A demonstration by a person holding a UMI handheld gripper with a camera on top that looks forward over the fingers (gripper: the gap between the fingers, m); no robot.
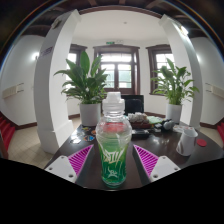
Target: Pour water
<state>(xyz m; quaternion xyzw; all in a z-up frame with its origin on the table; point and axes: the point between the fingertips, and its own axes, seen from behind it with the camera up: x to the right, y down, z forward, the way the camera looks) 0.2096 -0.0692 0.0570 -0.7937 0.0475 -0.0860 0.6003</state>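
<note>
gripper (112, 158) fingers clamp upright green bottle (113, 140) above table (170, 165).

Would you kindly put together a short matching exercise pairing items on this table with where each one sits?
Items:
1. green plastic bottle
2. white pitcher
3. red lid
4. potted plant

Places:
A. on the table just beyond the white pitcher
B. between the gripper's two fingers
C. behind the bottle, at the table's far side
D. on the table, off to the side of the bottle

Pairs: 1-B, 2-D, 3-A, 4-C
</note>
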